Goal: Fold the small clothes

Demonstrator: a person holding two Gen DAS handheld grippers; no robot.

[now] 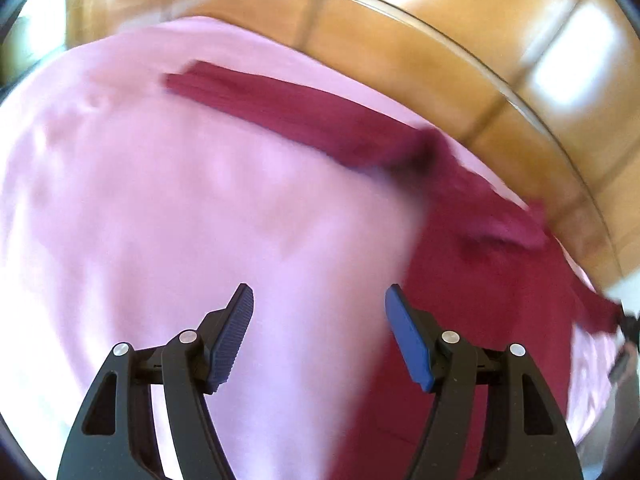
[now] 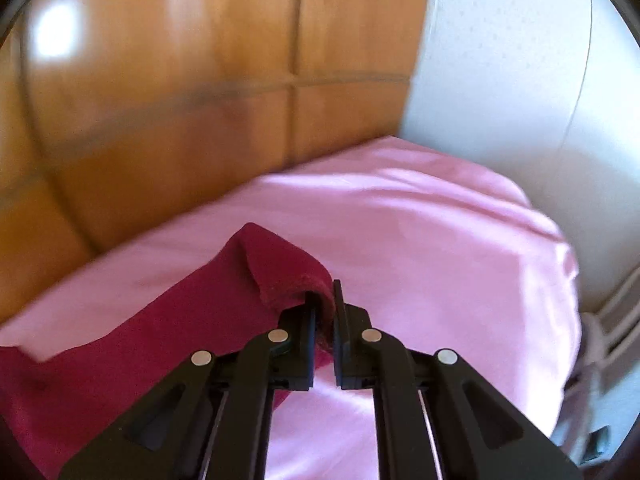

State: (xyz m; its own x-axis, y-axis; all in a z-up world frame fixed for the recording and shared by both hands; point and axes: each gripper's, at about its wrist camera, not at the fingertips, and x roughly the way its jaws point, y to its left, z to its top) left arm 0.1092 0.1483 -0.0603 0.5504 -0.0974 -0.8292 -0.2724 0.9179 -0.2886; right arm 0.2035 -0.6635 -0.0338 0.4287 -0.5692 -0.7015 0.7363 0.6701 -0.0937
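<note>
A dark red garment (image 1: 472,280) lies on the pink sheet (image 1: 180,200), one long sleeve (image 1: 304,116) stretched toward the upper left. My left gripper (image 1: 320,300) hovers above the sheet beside the garment's edge, jaws open with nothing between them. In the right wrist view my right gripper (image 2: 325,300) is shut on a folded end of the red garment (image 2: 160,328), which drapes over the left fingertip and trails away to the lower left. The picture is blurred by motion.
A wooden headboard (image 2: 180,100) rises behind the bed. A white wall (image 2: 500,80) stands on the right, and the pink sheet's (image 2: 440,240) edge drops off there. A glass-like rim (image 1: 440,28) curves along the wood.
</note>
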